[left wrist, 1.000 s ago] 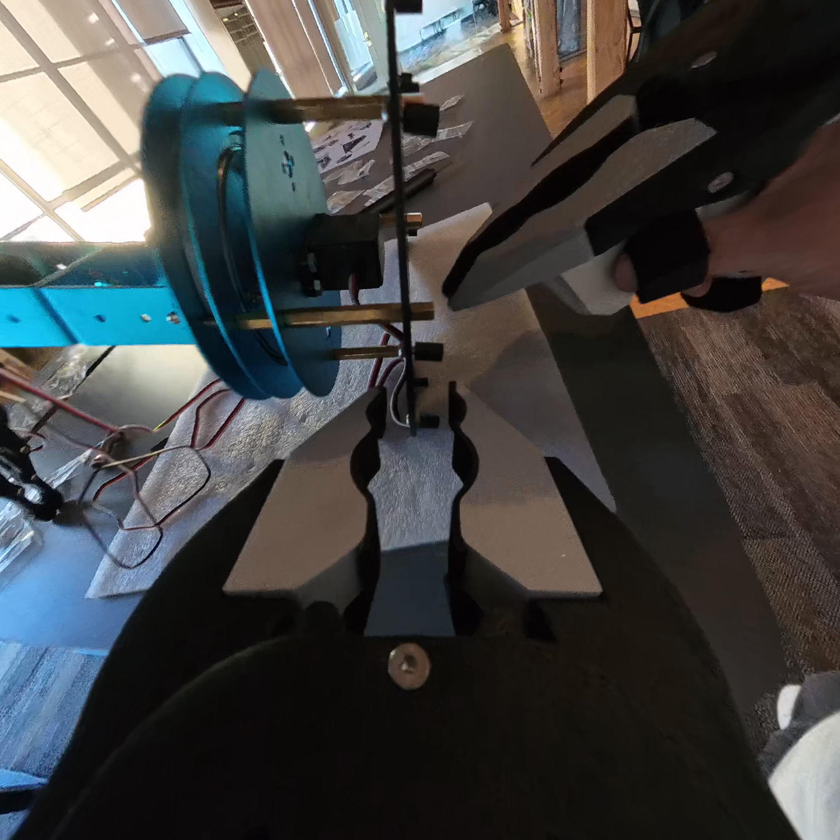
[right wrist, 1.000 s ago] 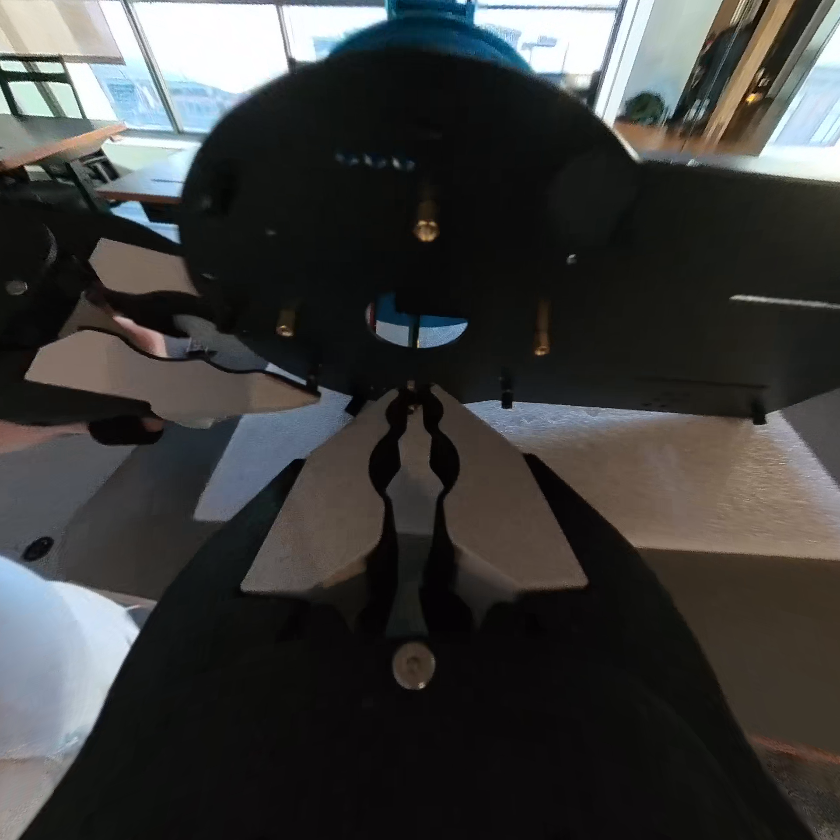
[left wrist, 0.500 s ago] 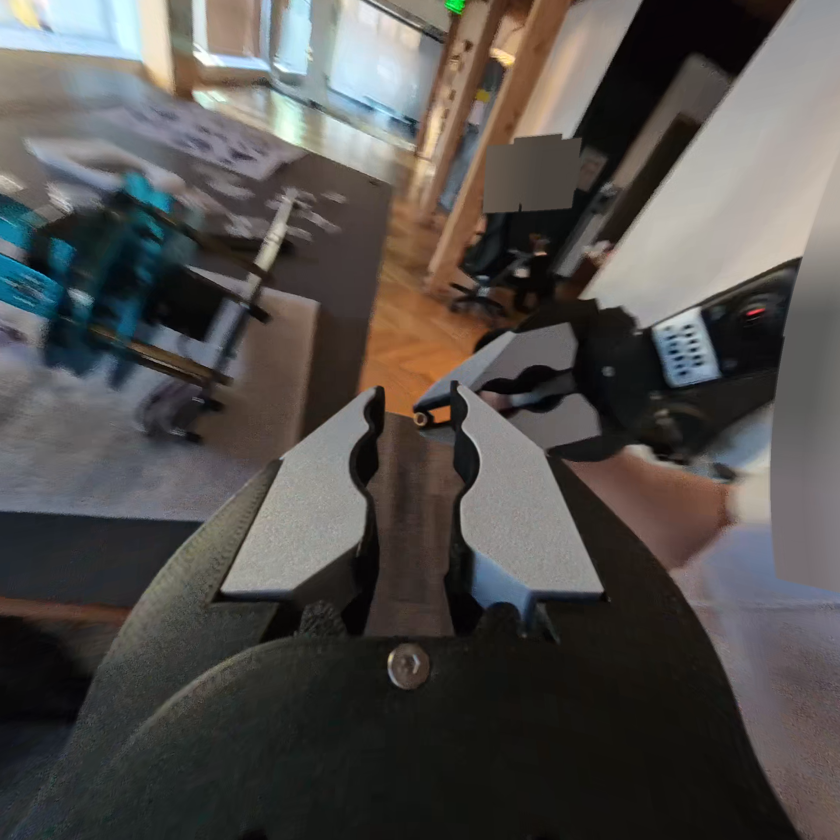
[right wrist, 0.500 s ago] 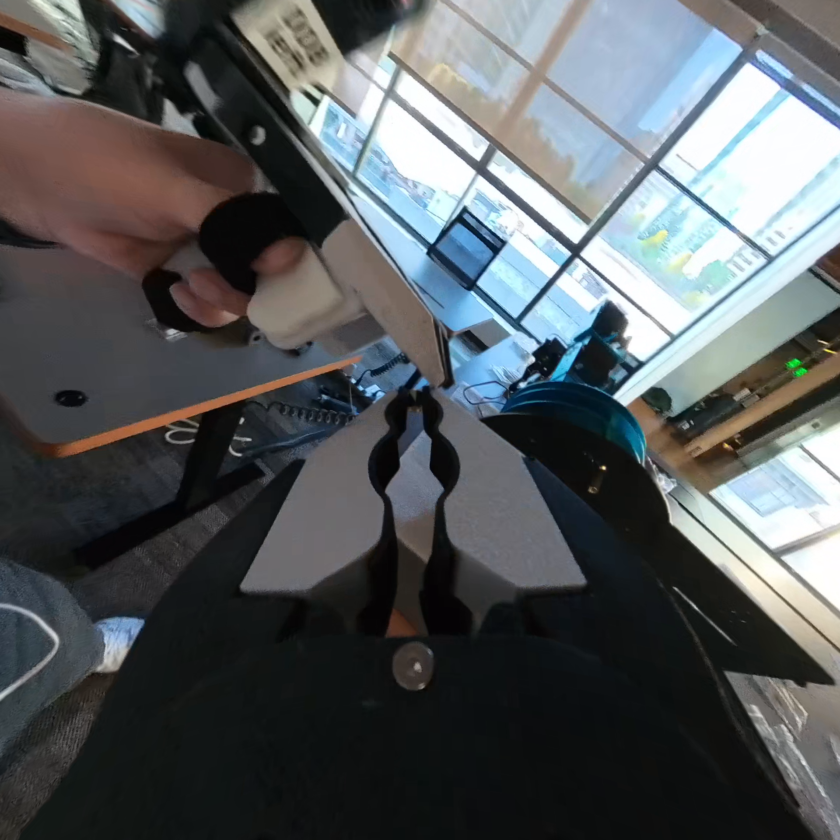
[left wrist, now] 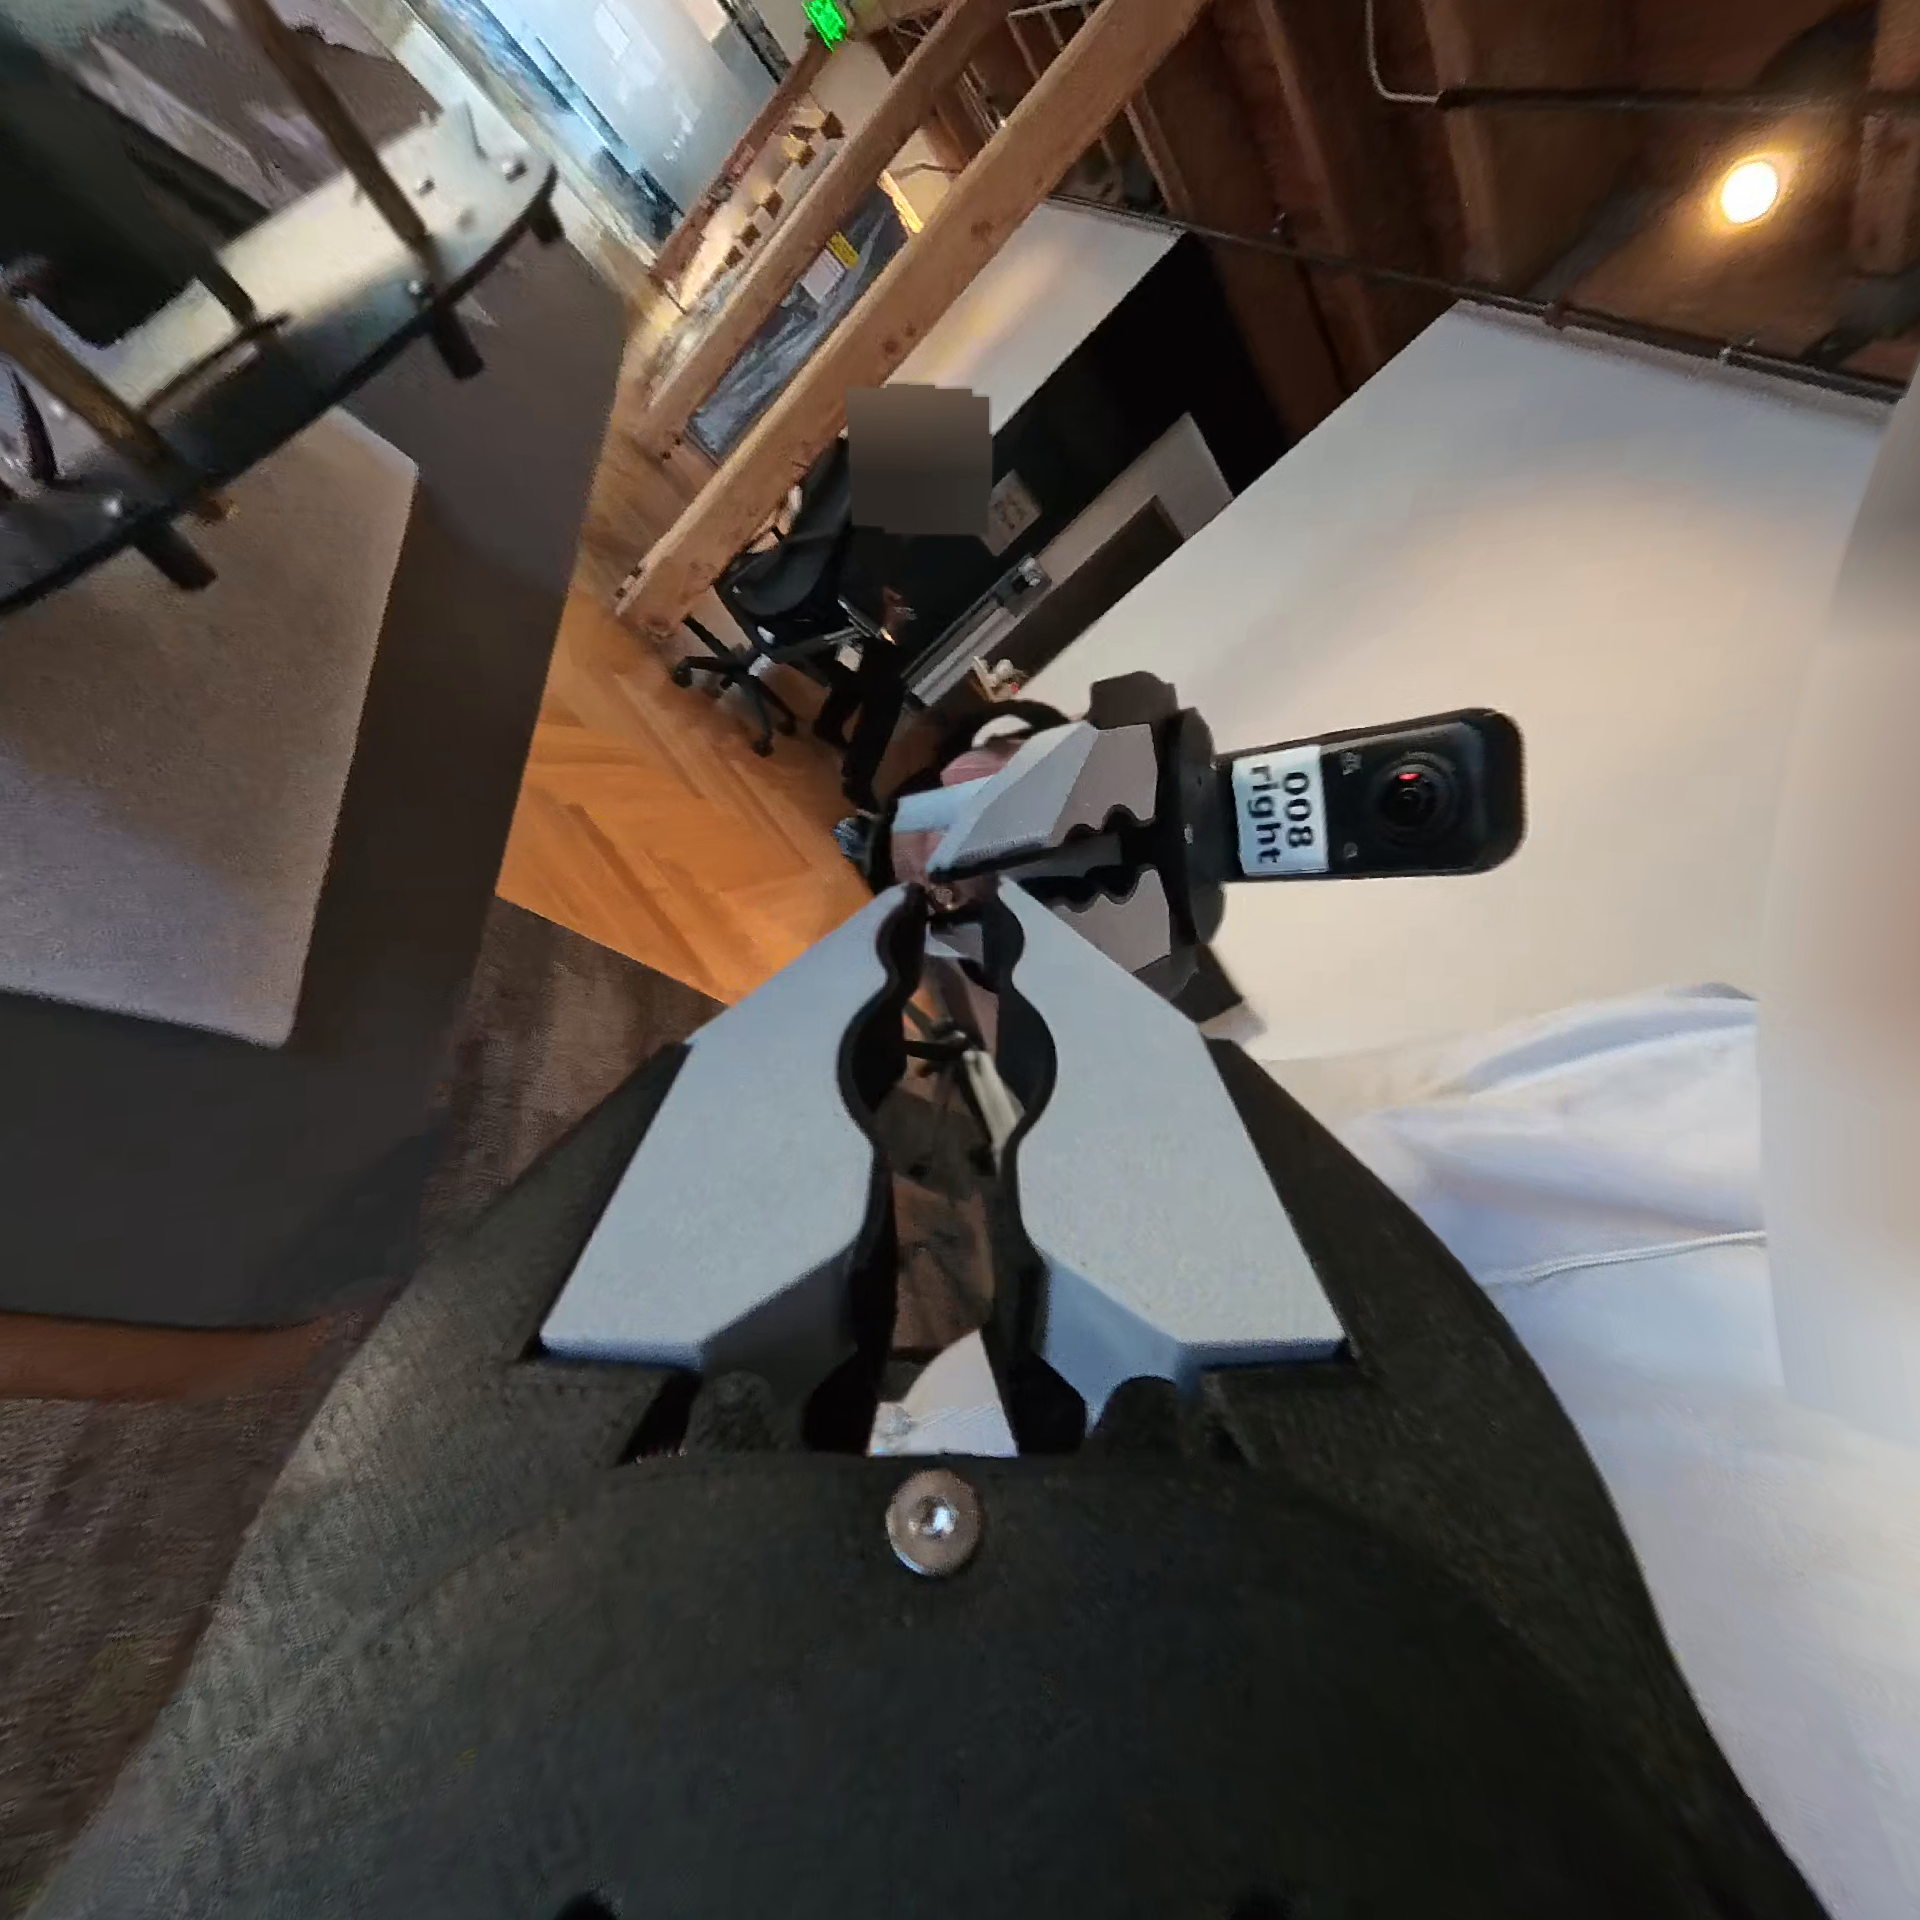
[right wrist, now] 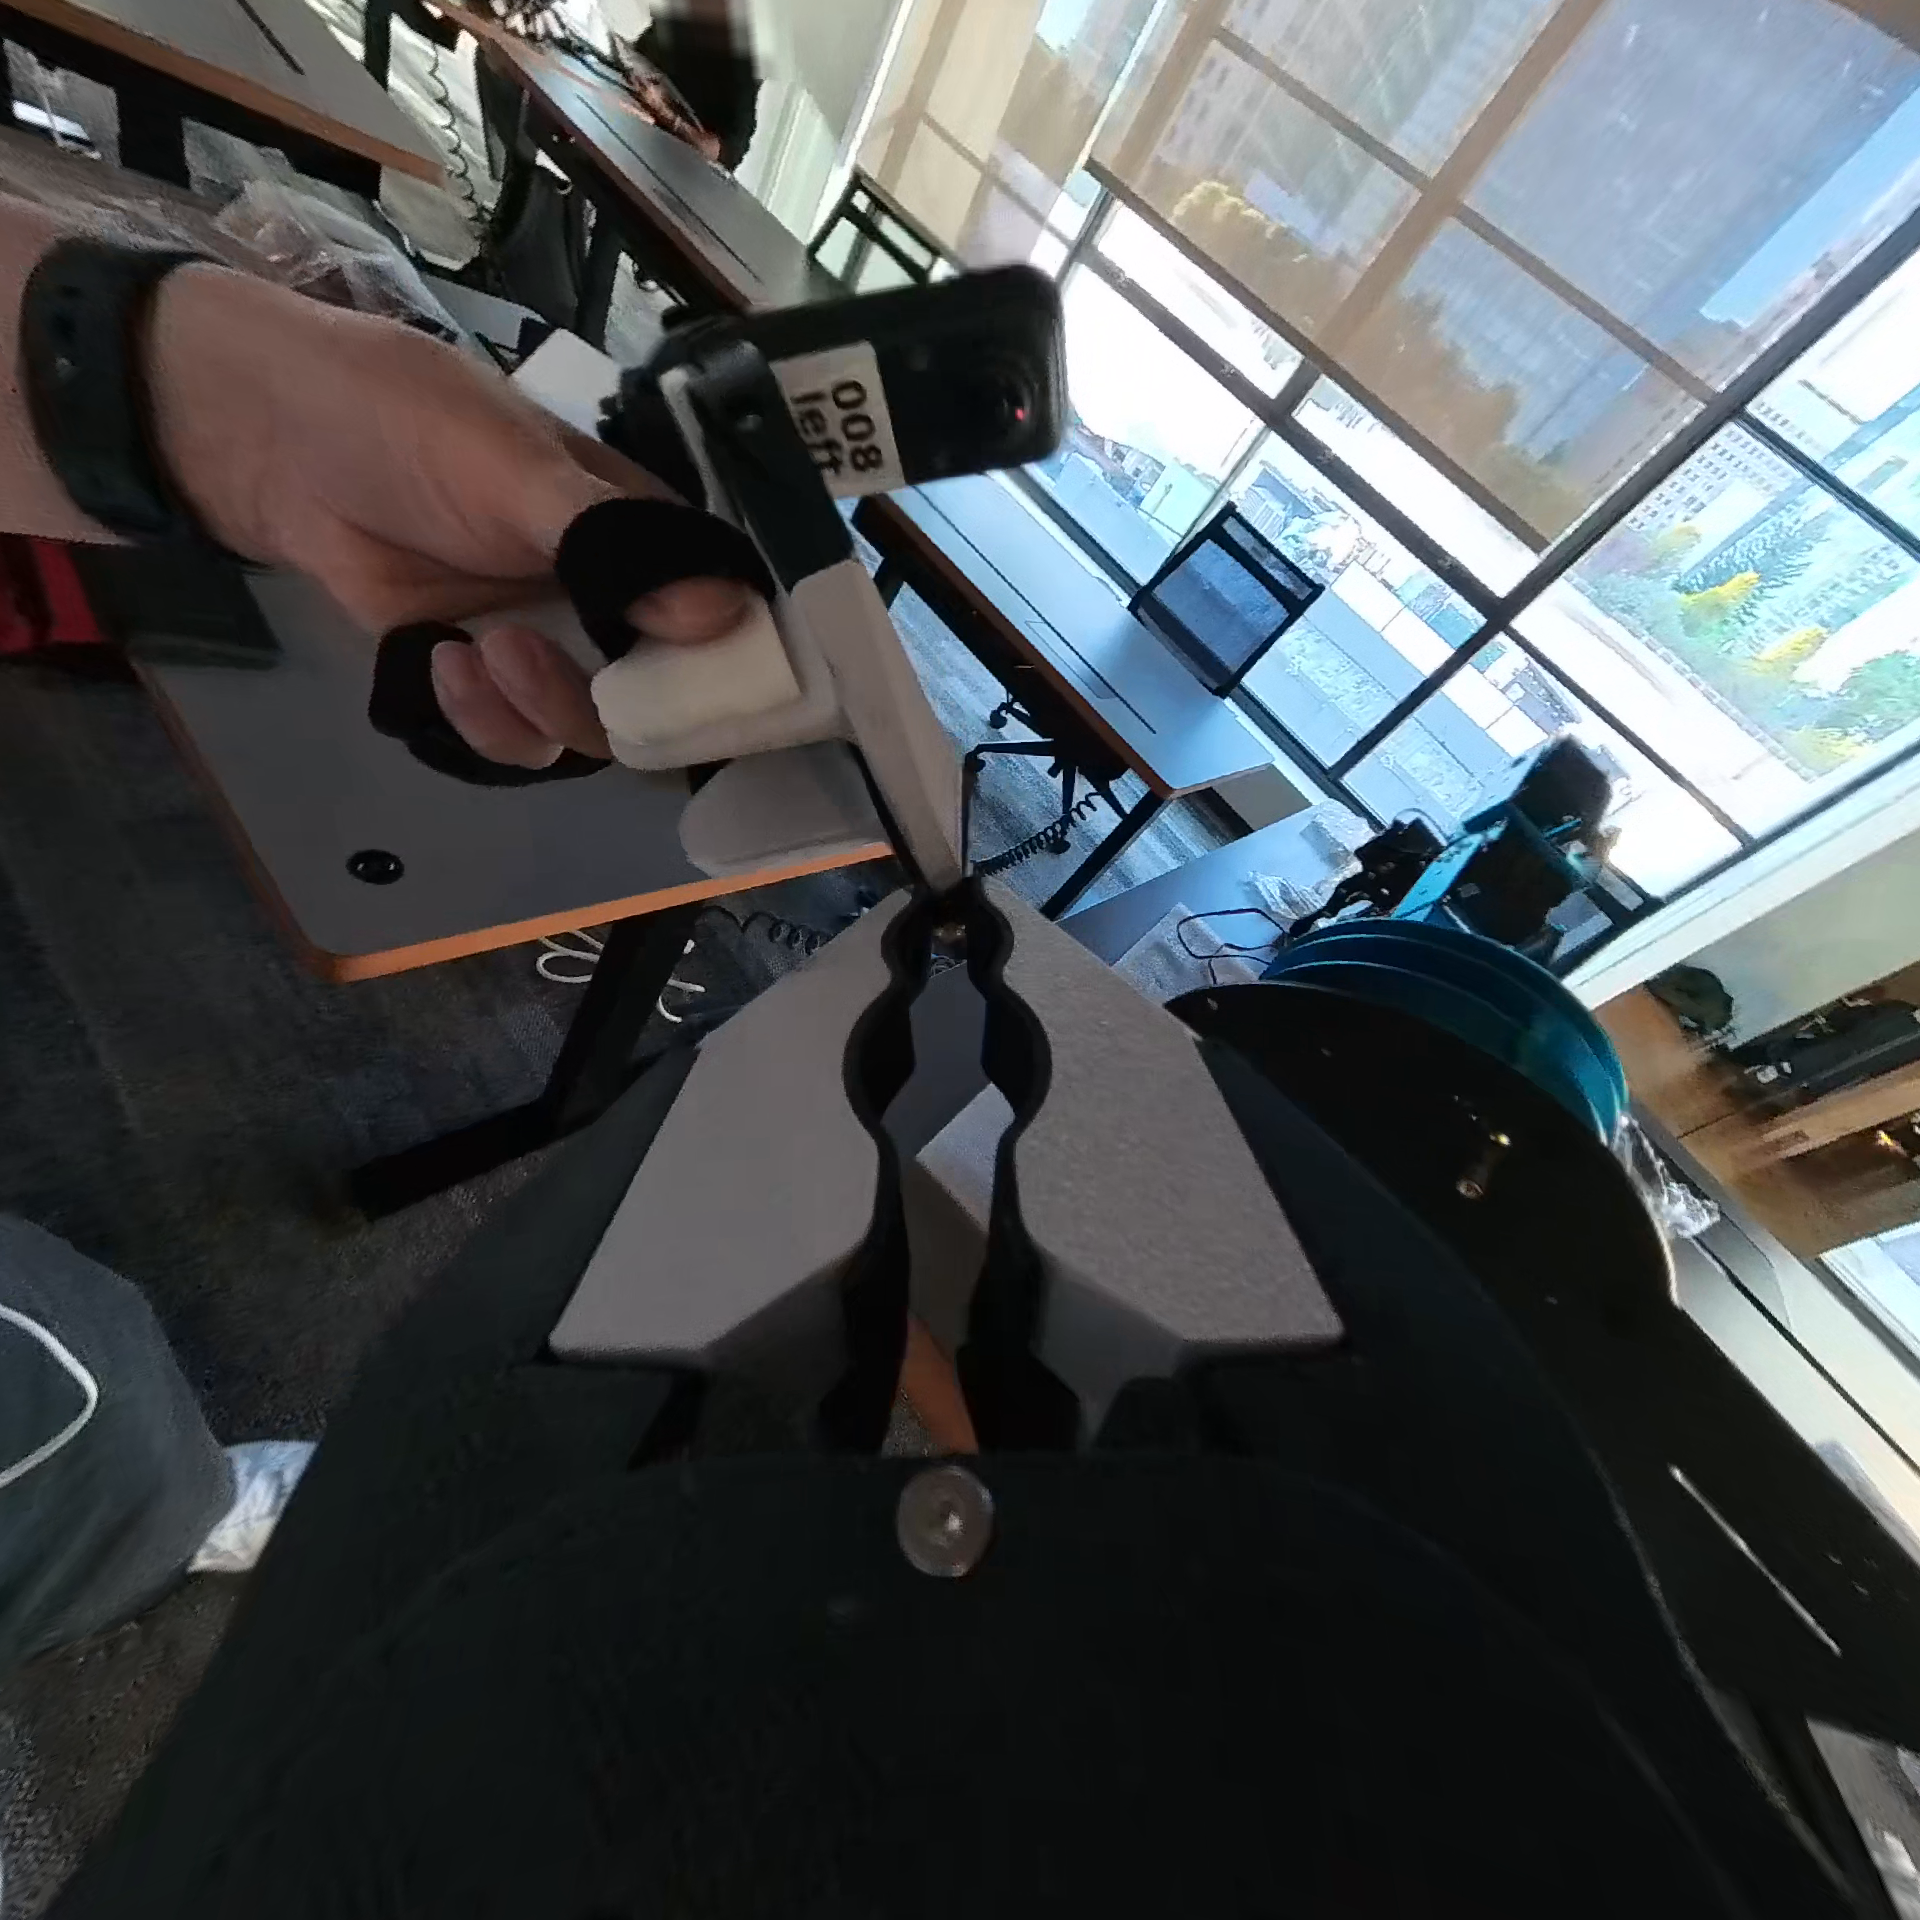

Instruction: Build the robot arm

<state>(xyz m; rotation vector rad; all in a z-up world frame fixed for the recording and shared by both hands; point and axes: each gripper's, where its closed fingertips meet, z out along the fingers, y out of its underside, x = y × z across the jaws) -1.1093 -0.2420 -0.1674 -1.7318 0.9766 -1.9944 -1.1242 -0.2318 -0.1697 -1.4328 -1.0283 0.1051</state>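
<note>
The left wrist view shows the left hand-held gripper nearly clenched, tip to tip with the right hand-held gripper around a small brass part, clear of the tabletop. The right wrist view alone shows the blue-disc assembly beside the grippers; whether either grips the part cannot be told.

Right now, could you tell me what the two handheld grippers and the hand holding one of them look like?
Each gripper, left and right, has two grey fingers with wavy black inner edges on a black textured body with a silver screw. Each carries a black camera bearing a white label. The left hand wears a black wristband, with black loops around its fingers on a white trigger handle.
</note>
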